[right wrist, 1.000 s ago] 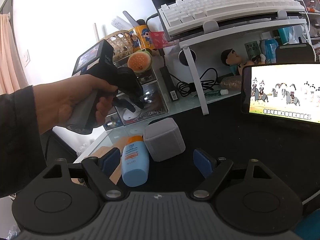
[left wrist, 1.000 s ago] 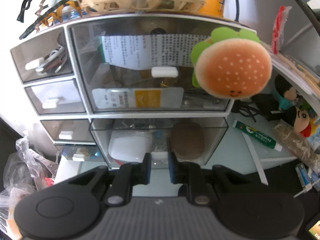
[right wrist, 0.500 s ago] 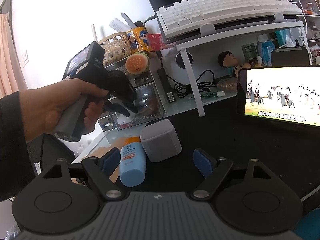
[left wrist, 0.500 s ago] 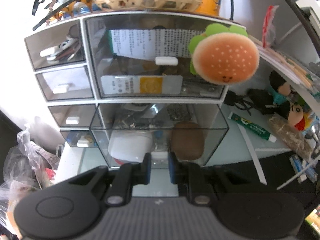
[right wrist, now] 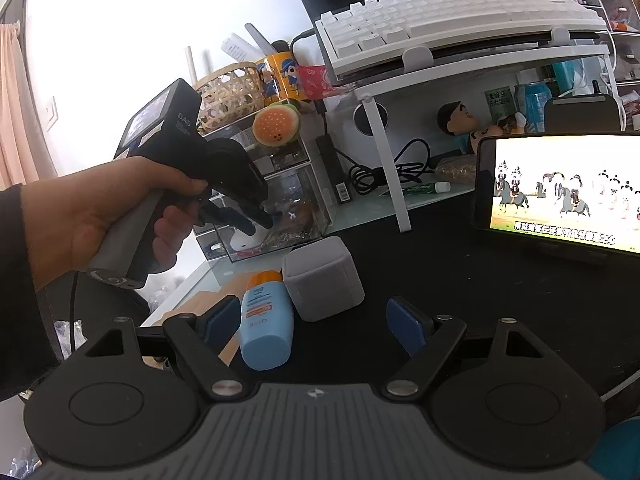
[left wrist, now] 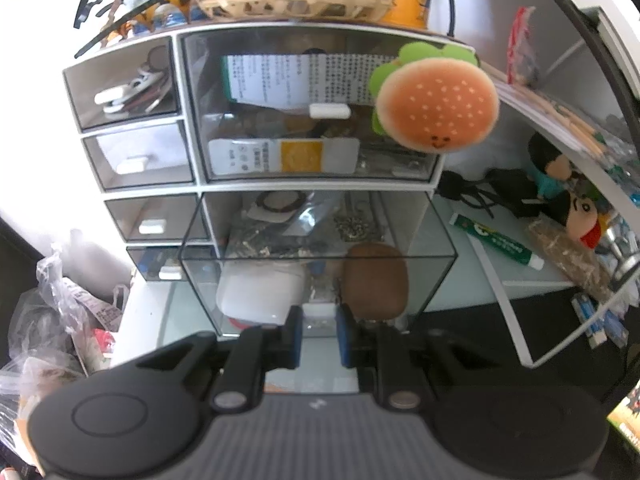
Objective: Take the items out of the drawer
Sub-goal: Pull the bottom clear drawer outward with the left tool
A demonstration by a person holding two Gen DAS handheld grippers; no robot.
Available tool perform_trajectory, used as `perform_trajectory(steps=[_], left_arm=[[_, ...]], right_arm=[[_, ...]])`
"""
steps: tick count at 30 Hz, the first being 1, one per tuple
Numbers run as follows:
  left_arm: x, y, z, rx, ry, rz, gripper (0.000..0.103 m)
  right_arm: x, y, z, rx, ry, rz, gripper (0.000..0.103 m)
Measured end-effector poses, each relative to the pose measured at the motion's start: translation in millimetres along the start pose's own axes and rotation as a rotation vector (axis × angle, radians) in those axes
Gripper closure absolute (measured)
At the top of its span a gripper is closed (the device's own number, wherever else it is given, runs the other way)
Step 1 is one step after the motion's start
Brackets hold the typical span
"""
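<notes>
Black desk (right wrist: 460,280), sunscreen btl (right wrist: 264,320), grey box (right wrist: 324,284), drawer unit (left wrist: 192,184)

"DAS" in white letters on the black body of the left hand-held gripper (right wrist: 256,222), Chinese subtitle line along the bottom of the phone screen (right wrist: 568,188), dense printed text on the paper sheet (left wrist: 300,80) too small to read

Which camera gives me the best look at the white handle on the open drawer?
Left wrist view: the white handle sits close and centred between the left gripper fingers. In the right wrist view the left gripper hides it; only the open drawer shows.
</notes>
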State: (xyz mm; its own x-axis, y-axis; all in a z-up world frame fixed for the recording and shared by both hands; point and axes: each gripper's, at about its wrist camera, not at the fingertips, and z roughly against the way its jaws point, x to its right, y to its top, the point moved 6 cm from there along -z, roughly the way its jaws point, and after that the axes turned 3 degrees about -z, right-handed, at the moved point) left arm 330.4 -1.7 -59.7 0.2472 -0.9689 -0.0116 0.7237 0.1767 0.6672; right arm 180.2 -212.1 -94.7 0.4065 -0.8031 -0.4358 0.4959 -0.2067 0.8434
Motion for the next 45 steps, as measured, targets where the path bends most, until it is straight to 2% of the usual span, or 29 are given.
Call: perform_trajectory(steps=[21,45], left_arm=[[4.8,-13.9,16.3,-0.019,0.019,-0.014,0.084],[5.0,-31.4,36.0,0.002,0.009,-0.002,0.084]], right_arm=[[-3.5,-0.8,6.8,0.006,0.005,0.007,0.019],[-2.3,-5.5,17.4,0.001,-0.002,0.009,0.019]])
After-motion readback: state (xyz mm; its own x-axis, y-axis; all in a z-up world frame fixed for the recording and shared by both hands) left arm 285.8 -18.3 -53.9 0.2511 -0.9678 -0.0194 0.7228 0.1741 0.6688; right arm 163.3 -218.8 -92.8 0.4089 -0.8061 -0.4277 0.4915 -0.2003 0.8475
